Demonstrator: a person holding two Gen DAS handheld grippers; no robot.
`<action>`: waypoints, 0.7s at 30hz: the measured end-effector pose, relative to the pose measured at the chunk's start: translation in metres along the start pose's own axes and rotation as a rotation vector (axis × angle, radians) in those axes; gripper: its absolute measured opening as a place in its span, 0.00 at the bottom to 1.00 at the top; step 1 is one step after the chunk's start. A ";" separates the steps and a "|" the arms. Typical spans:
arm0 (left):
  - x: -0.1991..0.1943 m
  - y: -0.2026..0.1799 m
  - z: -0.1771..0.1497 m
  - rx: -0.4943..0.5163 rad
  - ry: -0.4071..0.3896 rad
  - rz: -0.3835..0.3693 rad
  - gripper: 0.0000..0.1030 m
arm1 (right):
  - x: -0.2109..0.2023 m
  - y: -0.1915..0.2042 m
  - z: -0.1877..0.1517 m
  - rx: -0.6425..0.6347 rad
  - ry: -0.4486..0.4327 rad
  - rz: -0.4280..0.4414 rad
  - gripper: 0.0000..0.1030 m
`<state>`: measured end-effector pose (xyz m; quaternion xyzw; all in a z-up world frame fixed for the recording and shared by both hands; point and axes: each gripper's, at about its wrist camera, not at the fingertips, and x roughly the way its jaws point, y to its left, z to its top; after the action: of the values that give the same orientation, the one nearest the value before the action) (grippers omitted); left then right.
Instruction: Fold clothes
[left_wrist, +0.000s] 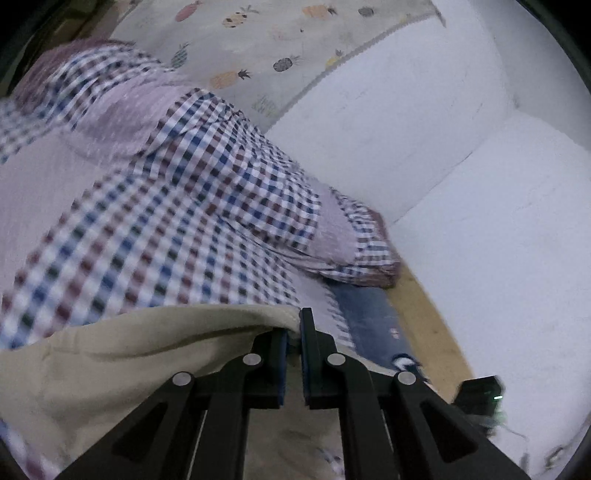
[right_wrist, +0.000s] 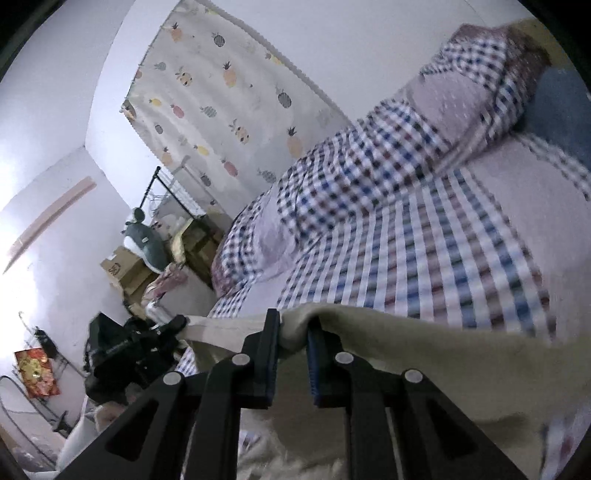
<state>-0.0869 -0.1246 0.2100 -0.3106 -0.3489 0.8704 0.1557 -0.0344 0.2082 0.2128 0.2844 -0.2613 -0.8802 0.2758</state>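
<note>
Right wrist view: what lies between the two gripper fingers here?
A bunched fold of the beige cloth sits between the right gripper fingers, which are closed on its edge. The checked bedding lies beyond. The right wrist view shows this.

I count two grippers, left gripper (left_wrist: 294, 334) and right gripper (right_wrist: 293, 334), one beige garment (right_wrist: 424, 354), one checked bedspread (left_wrist: 177, 206), one pineapple curtain (right_wrist: 221, 107).

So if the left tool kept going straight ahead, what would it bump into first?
Probably the checked bedding. The left tool, gripping the beige cloth, points straight at it, though depth is hard to judge.
</note>
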 end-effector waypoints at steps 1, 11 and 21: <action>0.014 -0.001 0.013 0.010 0.005 0.018 0.04 | 0.012 -0.001 0.015 -0.013 -0.006 -0.012 0.12; 0.158 0.025 0.089 0.048 0.093 0.214 0.04 | 0.141 -0.065 0.113 -0.060 0.033 -0.150 0.12; 0.285 0.102 0.080 -0.027 0.225 0.400 0.04 | 0.282 -0.189 0.109 0.042 0.213 -0.291 0.11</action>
<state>-0.3607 -0.0992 0.0600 -0.4707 -0.2724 0.8391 0.0135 -0.3616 0.1962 0.0721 0.4163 -0.2049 -0.8702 0.1659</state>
